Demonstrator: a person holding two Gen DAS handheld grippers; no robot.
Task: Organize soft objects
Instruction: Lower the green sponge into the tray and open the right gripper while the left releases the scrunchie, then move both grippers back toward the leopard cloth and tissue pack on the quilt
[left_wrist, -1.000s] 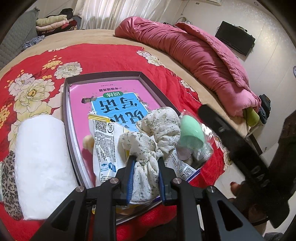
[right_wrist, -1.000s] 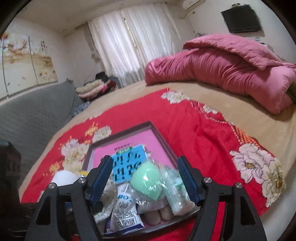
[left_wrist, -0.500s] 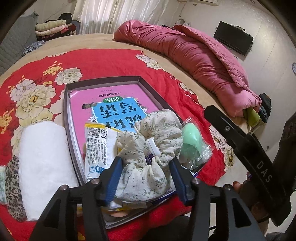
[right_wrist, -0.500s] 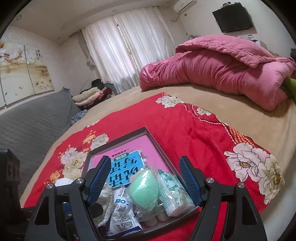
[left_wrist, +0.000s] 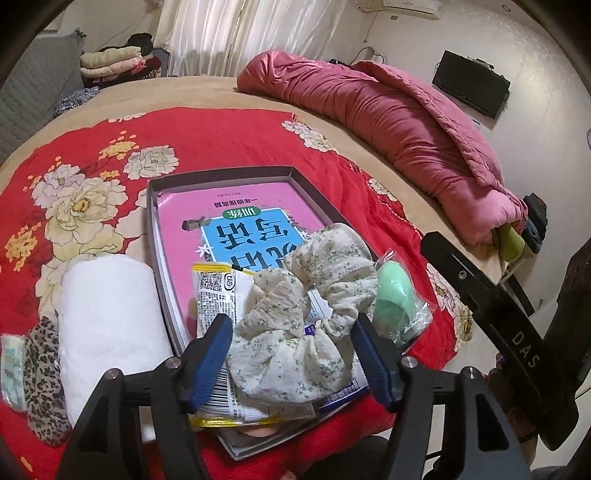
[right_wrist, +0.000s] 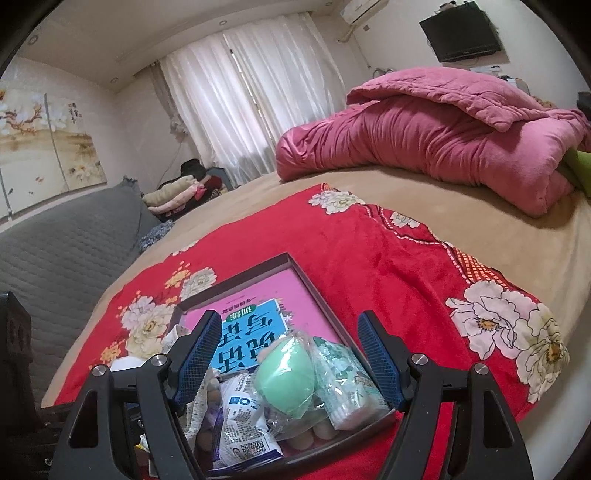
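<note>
Since a second ago your left gripper has let go: its fingers were clamped on the floral scrunchie and have just been opening, so they now stand apart with the scrunchie lying loose between them, no pad pressing it. The scrunchie has spread out from a pinched bunch into a wide, flattened loop. It sits in the dark tray on the red floral blanket of the bed, draped over the white snack packet and the pink booklet, at the tray's near end. Your right gripper hovers with its fingers apart over the bagged green sponge, gripping nothing. The likeliest trouble comes from the big things first: the tray rests on soft bedding near the mattress edge, so a downward push could tip it and slide the pile off. Next, pulling the left gripper back could snag the scrunchie's folds on a pad and drag it out again. The sponge's slick bag may also slip. The scrunchie's long axis runs from the near left of the tray toward the far right, its narrower end pointing at the sponge; being a loop, it has no true front.
</note>
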